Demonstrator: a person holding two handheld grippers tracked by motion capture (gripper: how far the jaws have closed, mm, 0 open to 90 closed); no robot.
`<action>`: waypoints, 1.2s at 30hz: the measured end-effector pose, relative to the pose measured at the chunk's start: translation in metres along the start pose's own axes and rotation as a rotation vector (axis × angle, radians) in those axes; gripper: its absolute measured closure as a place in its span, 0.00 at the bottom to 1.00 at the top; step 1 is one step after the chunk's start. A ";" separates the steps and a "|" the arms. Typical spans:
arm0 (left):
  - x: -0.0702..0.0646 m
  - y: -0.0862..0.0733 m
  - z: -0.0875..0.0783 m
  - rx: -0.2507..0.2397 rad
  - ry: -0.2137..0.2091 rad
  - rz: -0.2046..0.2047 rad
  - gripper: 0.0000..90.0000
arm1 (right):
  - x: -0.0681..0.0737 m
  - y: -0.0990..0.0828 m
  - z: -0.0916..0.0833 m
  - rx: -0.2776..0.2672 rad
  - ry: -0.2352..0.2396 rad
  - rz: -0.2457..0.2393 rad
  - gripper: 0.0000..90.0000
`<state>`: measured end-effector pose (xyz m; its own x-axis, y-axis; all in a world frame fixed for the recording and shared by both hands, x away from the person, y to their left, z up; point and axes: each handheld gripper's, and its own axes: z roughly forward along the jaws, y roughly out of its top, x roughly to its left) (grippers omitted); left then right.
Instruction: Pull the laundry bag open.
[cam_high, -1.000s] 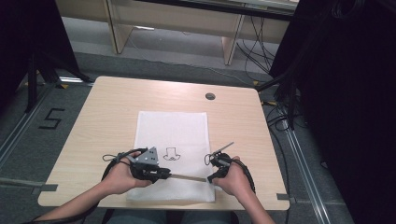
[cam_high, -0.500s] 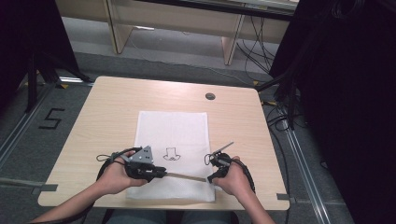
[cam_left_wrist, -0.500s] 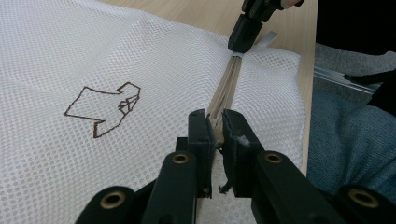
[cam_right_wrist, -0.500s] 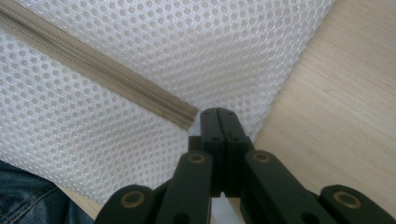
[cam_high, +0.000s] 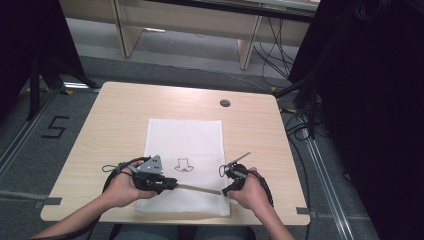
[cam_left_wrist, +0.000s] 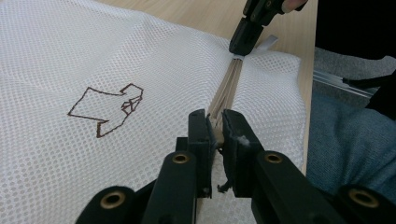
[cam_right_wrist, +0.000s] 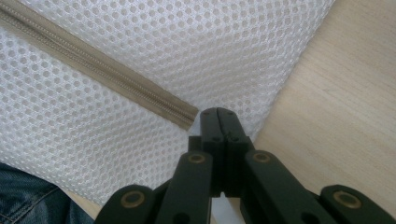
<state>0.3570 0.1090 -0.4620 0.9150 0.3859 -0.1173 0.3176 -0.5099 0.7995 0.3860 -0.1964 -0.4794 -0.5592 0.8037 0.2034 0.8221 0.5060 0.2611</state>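
A white mesh bag (cam_high: 185, 135) lies flat on the wooden table (cam_high: 115, 115), with a brown stitched outline (cam_high: 183, 166) on it. A tan zipper (cam_high: 200, 189) runs along its near edge. My left gripper (cam_high: 172, 186) is shut on the zipper's pull; in the left gripper view the jaws (cam_left_wrist: 215, 133) pinch a small tan piece at the zipper (cam_left_wrist: 229, 84). My right gripper (cam_high: 225, 191) is shut on the bag's edge just past the zipper's end (cam_right_wrist: 187, 116); its jaws (cam_right_wrist: 218, 114) meet over the mesh (cam_right_wrist: 210, 46). It also shows farther off as the right gripper (cam_left_wrist: 238, 46).
A round cable hole (cam_high: 225, 103) sits at the table's far right. The person's jeans (cam_left_wrist: 345, 140) are just beyond the near edge. Bare wood lies left and right of the bag. Desk legs and cables (cam_high: 280, 45) stand on the floor behind.
My left gripper has edged slightly left along the zipper. The right gripper has stayed in place.
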 end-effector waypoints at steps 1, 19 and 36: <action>0.000 0.000 0.000 0.002 0.000 0.003 0.91 | 0.000 0.000 0.000 0.014 -0.007 0.018 1.00; 0.001 -0.008 -0.005 0.000 -0.006 -0.022 0.91 | 0.001 0.001 -0.002 0.021 0.002 0.029 1.00; 0.002 -0.008 -0.010 0.000 0.010 -0.003 0.91 | -0.001 0.000 0.001 -0.014 -0.003 -0.009 1.00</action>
<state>0.3540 0.1215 -0.4629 0.9116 0.3951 -0.1139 0.3203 -0.5086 0.7992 0.3869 -0.1966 -0.4804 -0.5660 0.8002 0.1981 0.8156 0.5086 0.2760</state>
